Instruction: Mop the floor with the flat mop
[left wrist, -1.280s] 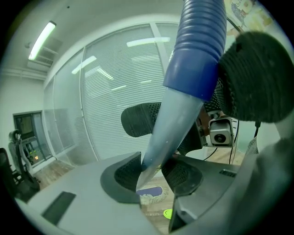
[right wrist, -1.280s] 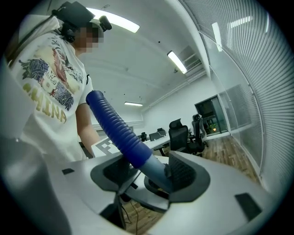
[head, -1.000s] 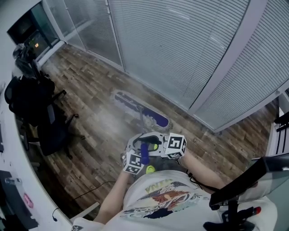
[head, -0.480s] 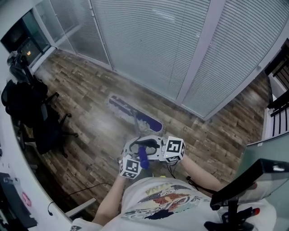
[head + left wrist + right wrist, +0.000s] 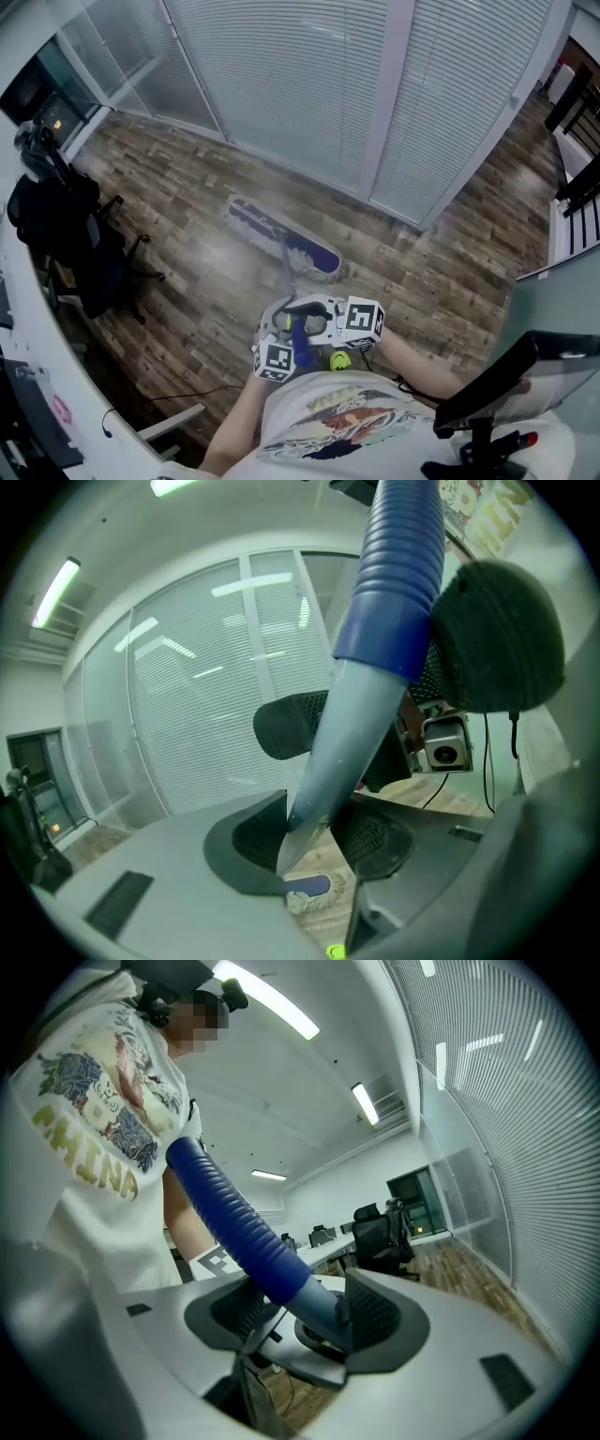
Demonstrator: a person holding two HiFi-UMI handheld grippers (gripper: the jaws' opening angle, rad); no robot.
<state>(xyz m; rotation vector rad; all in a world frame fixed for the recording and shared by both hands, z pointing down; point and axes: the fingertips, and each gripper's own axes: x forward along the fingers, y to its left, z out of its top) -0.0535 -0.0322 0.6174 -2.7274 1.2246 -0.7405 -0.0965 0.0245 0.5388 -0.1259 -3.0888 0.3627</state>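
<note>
**A:** Any legible writing?

**B:** One item: "CHINA" in gold capitals on the person's white printed T-shirt, seen in the right gripper view. The two marker cubes carry black-and-white square codes, no words.

**A:** Task item, quantity and place?

**B:** One flat mop with a blue-purple pad fringed in white. It lies flat on the brown wood-plank floor, at about eleven o'clock from the grippers in the head view. Its grey shaft rises from the pad towards the person. It ends in one blue ribbed sleeve.

**A:** Grippers?

**B:** Two.
- The left gripper has its black pads pinching the grey shaft lower down. The mop pad shows beyond the jaws at six o'clock in its view.
- The right gripper has its pads clamped on the shaft just where the blue ribbed sleeve ends.

They sit close together in front of the person's chest.

**A:** Surroundings?

**B:**
- White slatted blinds run behind glass panels from eleven to two o'clock in the head view.
- Black office chairs stand at nine o'clock. I can't count them exactly under the dark bags.
</note>
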